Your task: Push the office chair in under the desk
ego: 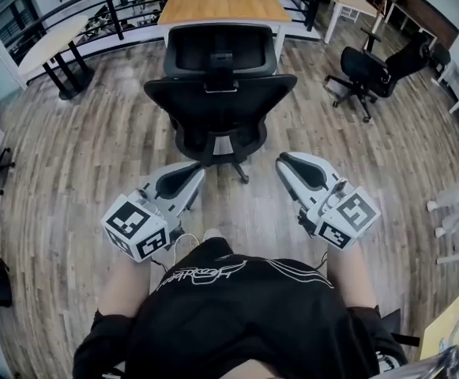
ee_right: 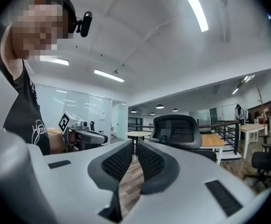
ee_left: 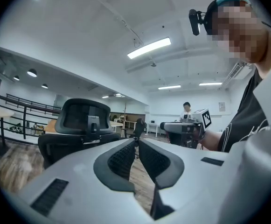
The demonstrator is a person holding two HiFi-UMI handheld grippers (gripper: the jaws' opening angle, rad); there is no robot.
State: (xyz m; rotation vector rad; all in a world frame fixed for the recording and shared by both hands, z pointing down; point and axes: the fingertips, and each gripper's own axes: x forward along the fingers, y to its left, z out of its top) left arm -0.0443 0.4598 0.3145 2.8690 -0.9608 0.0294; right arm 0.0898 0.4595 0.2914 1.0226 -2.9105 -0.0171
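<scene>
Left gripper (ego: 197, 173) and right gripper (ego: 281, 163) are both squeezed together, empty, aimed at the office chair (ego: 220, 95) (not touching it), which stands before the desk (ego: 221, 2)

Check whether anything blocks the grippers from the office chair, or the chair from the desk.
Nothing visible does. Only bare floor lies between the left gripper, the right gripper and the office chair. The chair stands just before the desk with nothing seen between, though its backrest hides the space underneath.
</scene>
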